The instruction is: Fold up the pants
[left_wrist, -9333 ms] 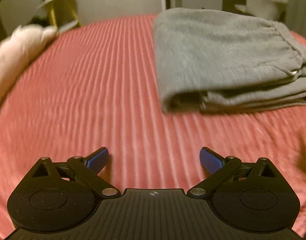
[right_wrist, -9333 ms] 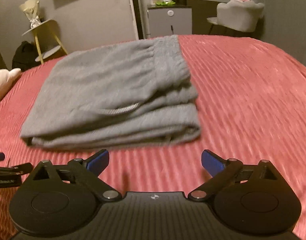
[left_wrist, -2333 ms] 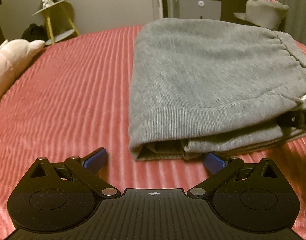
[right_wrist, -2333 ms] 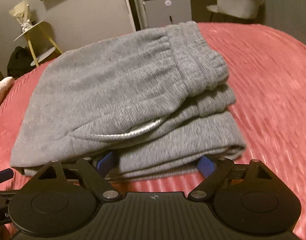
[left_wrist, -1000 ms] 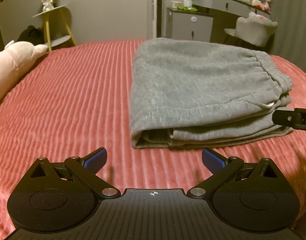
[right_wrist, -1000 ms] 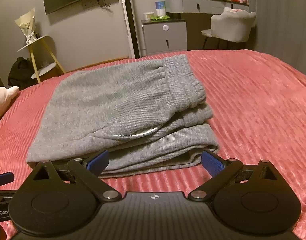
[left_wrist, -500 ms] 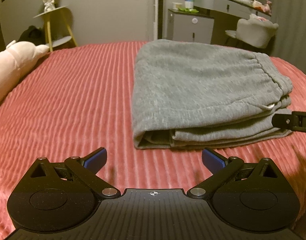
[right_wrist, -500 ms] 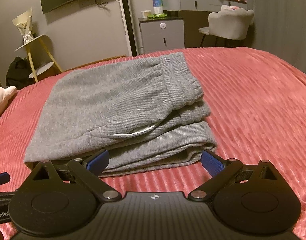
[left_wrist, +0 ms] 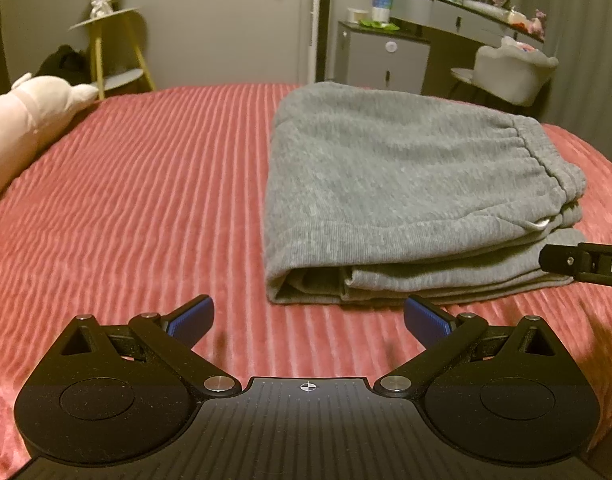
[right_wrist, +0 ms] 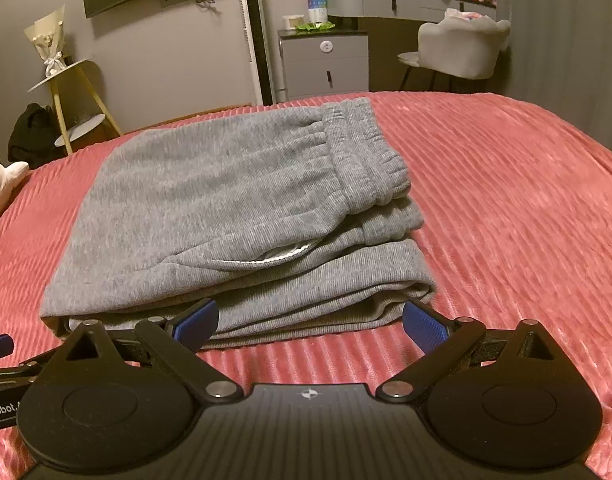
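Grey sweatpants (left_wrist: 406, 184) lie folded in a thick stack on the red ribbed bedspread (left_wrist: 146, 200), waistband to the right. In the right wrist view the same pants (right_wrist: 226, 208) fill the middle, with a white drawstring showing between the layers. My left gripper (left_wrist: 308, 318) is open, just short of the stack's near left corner, nothing between its blue pads. My right gripper (right_wrist: 310, 322) is open too, close to the stack's front edge and holding nothing. Part of the right gripper (left_wrist: 586, 264) shows at the right edge of the left wrist view.
A pale plush toy (left_wrist: 22, 120) lies at the bed's left edge. Beyond the bed stand a yellow side table (right_wrist: 74, 108), a grey cabinet (right_wrist: 326, 64), a vanity and a grey chair (right_wrist: 462, 48). Bare bedspread stretches left and right of the pants.
Both grippers have drawn back slightly from the folded stack over the last second and stayed open. The pants have not moved.
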